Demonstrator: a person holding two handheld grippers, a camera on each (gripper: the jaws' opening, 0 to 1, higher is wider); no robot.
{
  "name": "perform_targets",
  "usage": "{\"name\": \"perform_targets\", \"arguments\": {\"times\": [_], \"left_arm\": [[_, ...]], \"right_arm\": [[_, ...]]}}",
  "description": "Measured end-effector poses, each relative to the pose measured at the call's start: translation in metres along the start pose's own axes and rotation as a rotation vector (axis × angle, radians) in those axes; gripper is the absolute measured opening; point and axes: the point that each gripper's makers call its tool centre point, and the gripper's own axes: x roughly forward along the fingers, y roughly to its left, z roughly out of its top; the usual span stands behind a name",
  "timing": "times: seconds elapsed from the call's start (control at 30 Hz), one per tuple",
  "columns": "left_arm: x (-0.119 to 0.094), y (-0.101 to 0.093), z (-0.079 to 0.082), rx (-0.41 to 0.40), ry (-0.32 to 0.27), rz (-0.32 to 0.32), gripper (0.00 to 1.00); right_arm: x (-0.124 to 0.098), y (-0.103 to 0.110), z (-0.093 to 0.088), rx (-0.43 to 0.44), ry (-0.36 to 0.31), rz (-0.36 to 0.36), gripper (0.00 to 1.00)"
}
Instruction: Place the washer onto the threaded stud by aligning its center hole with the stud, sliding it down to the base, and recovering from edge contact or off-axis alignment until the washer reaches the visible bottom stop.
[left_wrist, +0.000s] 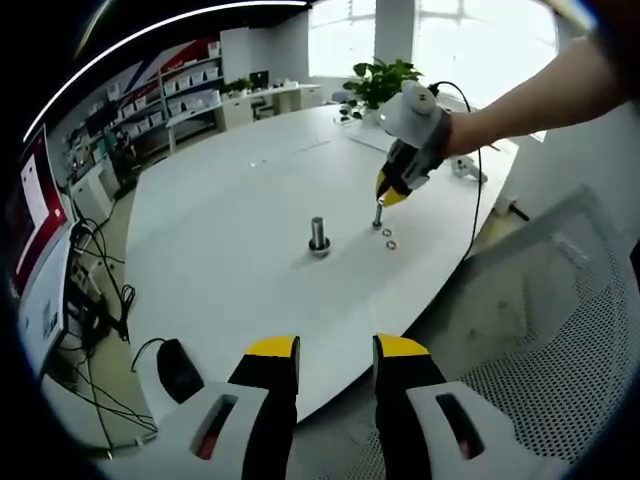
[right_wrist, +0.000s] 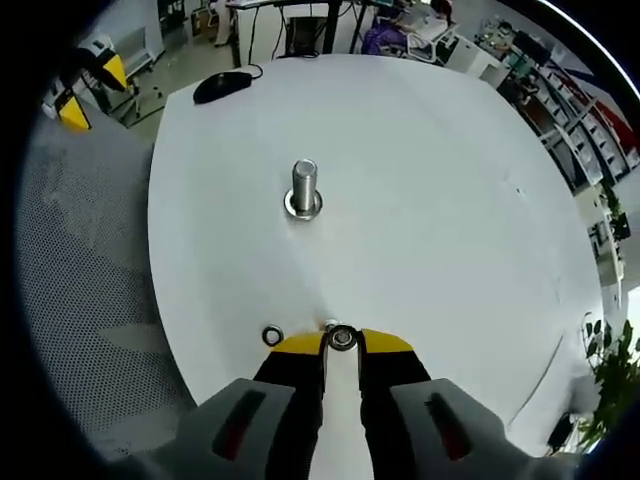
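Left gripper view: the left gripper (left_wrist: 336, 350), with yellow-tipped black jaws, stands with a wide gap between its jaws and nothing in them, near the close edge of the large white oval table (left_wrist: 220, 250). A short metal threaded stud on a round base (left_wrist: 319, 237) stands upright at the middle of the table. To the right of it and slightly farther, the right gripper (left_wrist: 383, 196), held by a person's bare arm (left_wrist: 540, 95), points down at a small upright metal bolt (left_wrist: 378, 215). Two loose metal washers (left_wrist: 388, 238) lie just near of that bolt, apart from the stud. A green potted plant (left_wrist: 380, 82) sits at the far end of the table, and a black computer mouse (left_wrist: 180, 370) lies at the near left edge.

Right gripper view: the right gripper (right_wrist: 341, 345) has its jaws drawn close together, and a small metal washer (right_wrist: 342, 338) sits at the tips; whether it is clamped cannot be told. A second metal washer (right_wrist: 272, 335) lies flat on the table (right_wrist: 450, 200) just left of the tips. The threaded stud (right_wrist: 303, 190) stands farther off, well apart from both washers. The black mouse (right_wrist: 222, 87) rests at the far edge.
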Motion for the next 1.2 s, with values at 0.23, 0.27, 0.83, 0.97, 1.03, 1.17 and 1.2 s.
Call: {"name": "perform_targets", "arguments": {"times": [0.23, 0.27, 0.83, 0.97, 1.03, 1.17, 1.2], "left_arm": [[0.001, 0.0, -0.001, 0.0, 0.004, -0.002, 0.27], [0.001, 0.0, -0.001, 0.0, 0.005, -0.002, 0.27], [0.002, 0.0, -0.002, -0.006, 0.013, 0.002, 0.27], [0.002, 0.001, -0.003, -0.006, 0.015, 0.003, 0.27], [0.002, 0.001, -0.003, -0.004, 0.018, 0.003, 0.27], [0.002, 0.001, -0.003, -0.003, 0.019, 0.003, 0.27], [0.002, 0.001, -0.003, -0.004, 0.019, 0.003, 0.27]], "right_arm": [[0.009, -0.001, -0.003, 0.006, 0.015, 0.009, 0.14], [0.01, -0.002, -0.004, 0.009, 0.017, 0.012, 0.14], [0.035, 0.002, -0.012, 0.069, 0.06, 0.049, 0.14], [0.04, 0.001, -0.015, 0.081, 0.066, 0.052, 0.15], [0.042, 0.001, -0.016, 0.092, 0.069, 0.053, 0.15], [0.043, 0.001, -0.016, 0.106, 0.068, 0.053, 0.15], [0.044, 0.001, -0.016, 0.107, 0.066, 0.053, 0.15]]}}
